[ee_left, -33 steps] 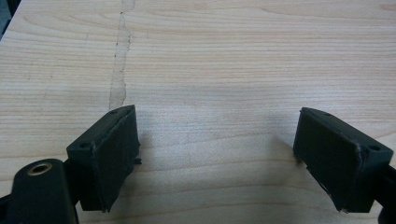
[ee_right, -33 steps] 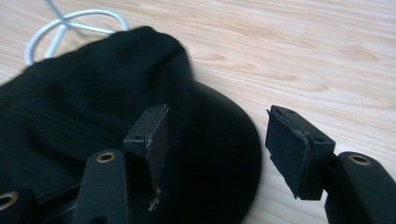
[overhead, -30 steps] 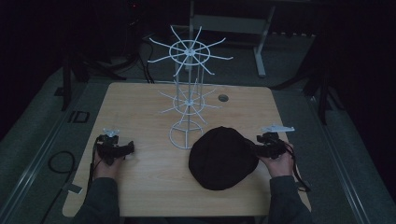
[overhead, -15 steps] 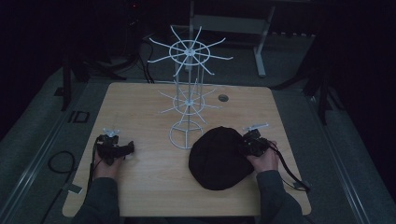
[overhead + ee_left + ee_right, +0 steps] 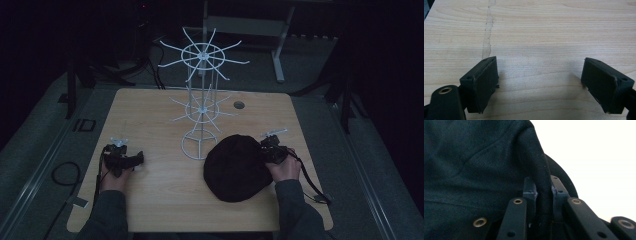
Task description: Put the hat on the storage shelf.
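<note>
A black fabric hat (image 5: 235,167) lies on the wooden table (image 5: 150,200), right of centre near the front. My right gripper (image 5: 263,151) is at the hat's right edge; its jaws have just been closing and now pinch a fold of the hat (image 5: 499,157) between the pads, gripper (image 5: 543,192). A white wire rack (image 5: 202,100) with spoke arms stands upright in the table's middle, just behind the hat. My left gripper (image 5: 139,159) rests on the table at the front left, jaws wide apart over bare wood, gripper (image 5: 540,82).
A small round hole (image 5: 239,105) sits in the tabletop behind the rack. Dark floor, cables and a metal stand (image 5: 280,45) surround the table. The table's front edge lies close to both forearms.
My right gripper moved left to the hat's edge and its jaws shut on the fabric. The left gripper stayed put.
</note>
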